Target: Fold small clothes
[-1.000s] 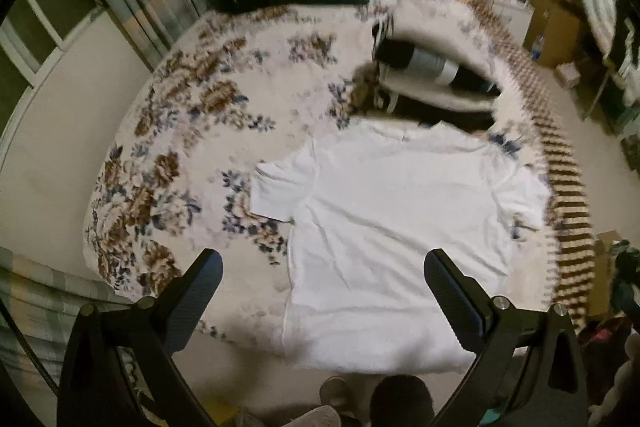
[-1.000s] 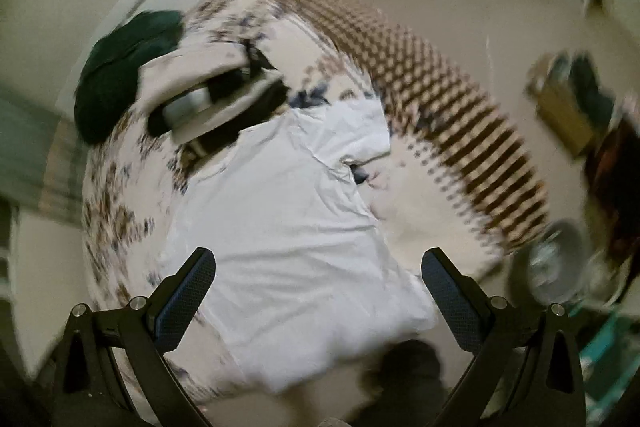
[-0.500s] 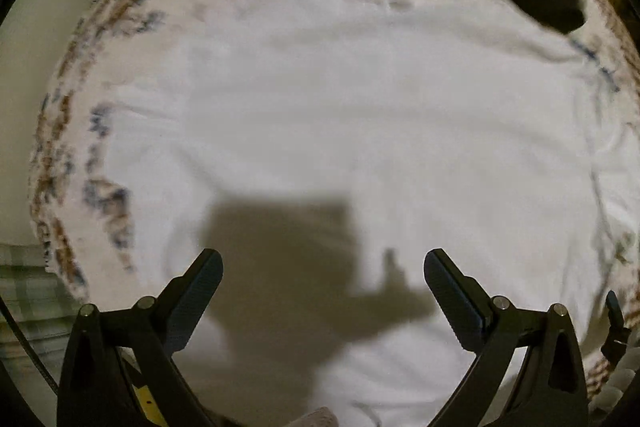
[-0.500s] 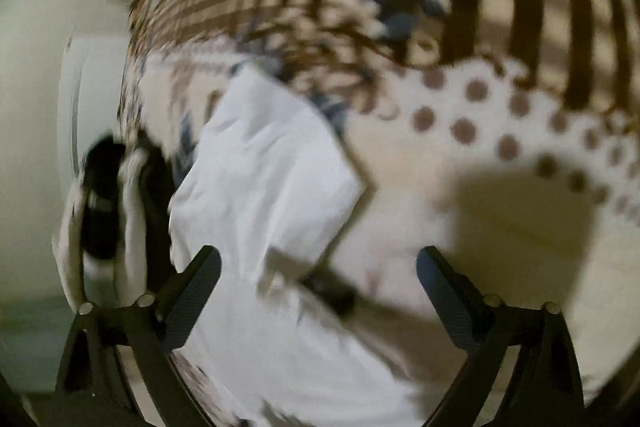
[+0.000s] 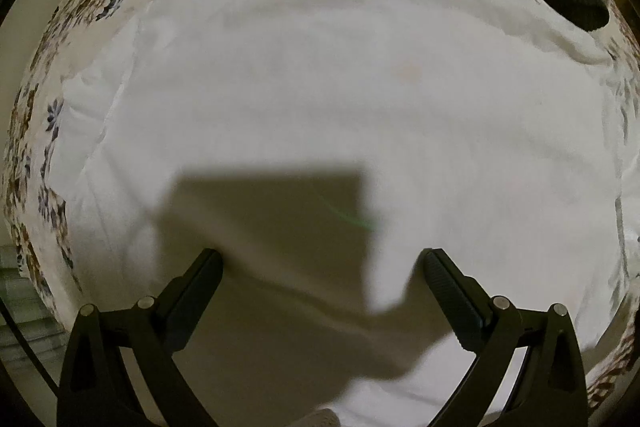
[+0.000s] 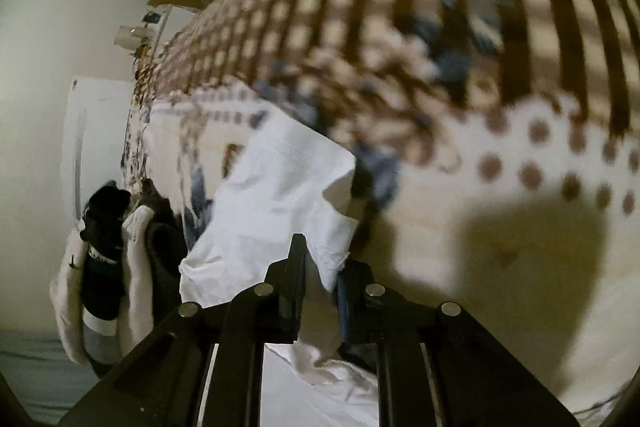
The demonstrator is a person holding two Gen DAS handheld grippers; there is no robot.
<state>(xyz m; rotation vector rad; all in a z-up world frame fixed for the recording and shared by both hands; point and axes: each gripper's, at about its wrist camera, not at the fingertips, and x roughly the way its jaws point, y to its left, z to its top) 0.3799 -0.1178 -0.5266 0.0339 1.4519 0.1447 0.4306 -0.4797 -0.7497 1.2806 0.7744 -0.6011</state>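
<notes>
Pinching the white T-shirt's [image 6: 276, 195] sleeve, your right gripper [image 6: 320, 263] needed a low, taut pull inward; your left gripper [image 5: 320, 263] hung spread above the shirt's middle.

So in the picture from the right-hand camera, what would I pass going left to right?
White headboard → pile of dark and white clothes → sleeve of the white T-shirt, pinched by the right hand-held gripper → cream bedspread with brown dots.

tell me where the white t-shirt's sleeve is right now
In the right wrist view the sleeve sits centre-left, pinched in the right hand-held gripper, with the dark clothes pile to its left.
</notes>
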